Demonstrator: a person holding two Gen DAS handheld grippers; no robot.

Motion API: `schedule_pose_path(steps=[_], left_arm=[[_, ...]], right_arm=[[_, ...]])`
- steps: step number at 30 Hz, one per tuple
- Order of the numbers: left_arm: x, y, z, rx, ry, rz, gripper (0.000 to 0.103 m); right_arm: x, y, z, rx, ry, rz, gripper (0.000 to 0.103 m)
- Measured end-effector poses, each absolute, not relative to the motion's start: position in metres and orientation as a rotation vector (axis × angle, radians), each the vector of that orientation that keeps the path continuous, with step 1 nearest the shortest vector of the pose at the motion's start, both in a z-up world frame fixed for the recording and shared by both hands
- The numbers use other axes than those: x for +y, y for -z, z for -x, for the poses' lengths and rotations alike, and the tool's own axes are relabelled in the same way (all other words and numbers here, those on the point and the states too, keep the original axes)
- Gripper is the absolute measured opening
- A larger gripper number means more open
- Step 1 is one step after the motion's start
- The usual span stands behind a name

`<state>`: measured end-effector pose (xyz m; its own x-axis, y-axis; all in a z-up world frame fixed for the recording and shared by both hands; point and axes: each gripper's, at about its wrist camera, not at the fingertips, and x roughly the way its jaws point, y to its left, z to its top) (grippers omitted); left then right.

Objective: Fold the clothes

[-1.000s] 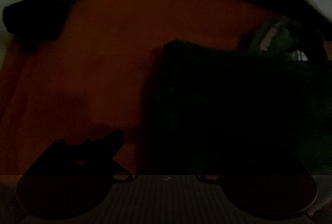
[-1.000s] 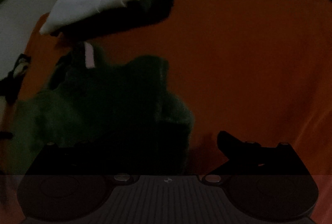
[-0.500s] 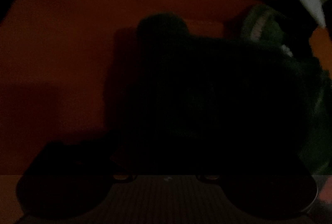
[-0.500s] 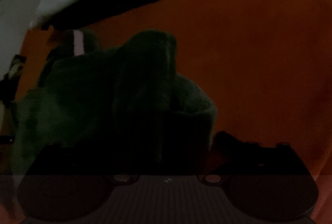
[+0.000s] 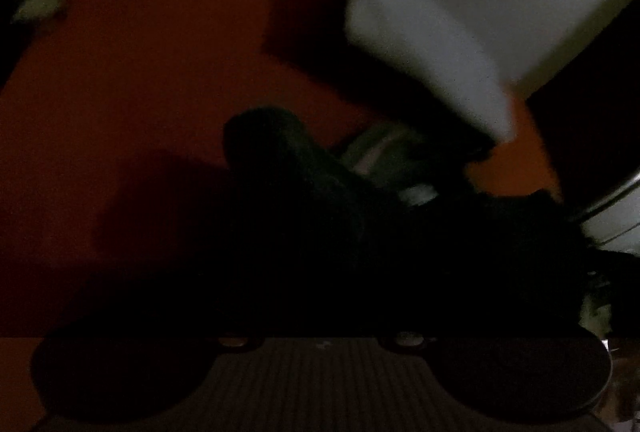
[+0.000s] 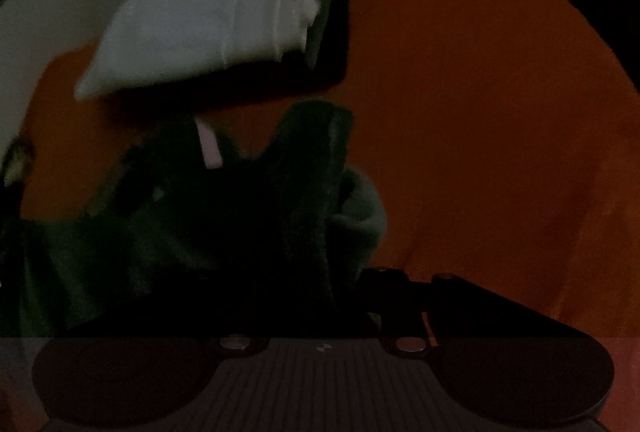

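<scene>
Left wrist view: very dim. Dark green fuzzy garment point(image 5: 304, 184) heaped on orange cloth-covered surface point(image 5: 132, 72), bunched up right in front of the left claw point(image 5: 320, 312). Claw closing with the cloth between its jaws; fingers lost in shadow, so cannot tell whether they clamp it. Folded white cloth point(image 5: 424, 48) beyond, on a dark layer.

Right wrist view: same green garment point(image 6: 248, 216) raised in a peak before the right claw point(image 6: 320, 296). Jaws closing, fabric between them; grip not discernible. Folded white cloth point(image 6: 208, 24) behind, orange surface point(image 6: 480, 112) to the right.
</scene>
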<state>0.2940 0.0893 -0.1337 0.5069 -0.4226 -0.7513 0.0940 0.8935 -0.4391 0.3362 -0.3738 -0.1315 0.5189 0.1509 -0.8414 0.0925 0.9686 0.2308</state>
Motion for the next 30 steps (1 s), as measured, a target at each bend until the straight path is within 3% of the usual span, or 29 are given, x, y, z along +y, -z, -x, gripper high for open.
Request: schedule_pose_path(steps=[6,12,17,23,27,30], left_arm=[[0.041,0.028,-0.333,0.901,0.487,0.318,0.025],[-0.057,-0.059,-0.415,0.789,0.587,0.312,0.025],[-0.166,-0.093,-0.485,0.739,0.617,0.299,0.025],[-0.285,-0.055,-0.6,0.831,0.557,0.254,0.026],[-0.352,0.029,-0.668,0.994,0.427,0.142,0.033],[-0.397,0.106,-0.708,1.12,0.314,0.054,0.041]], right_arm=[[-0.409,0.029,-0.35,0.884,0.048,-0.279,0.019],[-0.51,-0.071,-0.386,0.728,0.161,-0.279,0.019],[-0.622,-0.126,-0.434,0.649,0.203,-0.229,0.019],[-0.77,-0.113,-0.544,0.682,0.137,-0.165,0.019],[-0.839,-0.038,-0.62,0.796,0.05,-0.183,0.022],[-0.866,0.058,-0.676,0.959,0.018,-0.174,0.031]])
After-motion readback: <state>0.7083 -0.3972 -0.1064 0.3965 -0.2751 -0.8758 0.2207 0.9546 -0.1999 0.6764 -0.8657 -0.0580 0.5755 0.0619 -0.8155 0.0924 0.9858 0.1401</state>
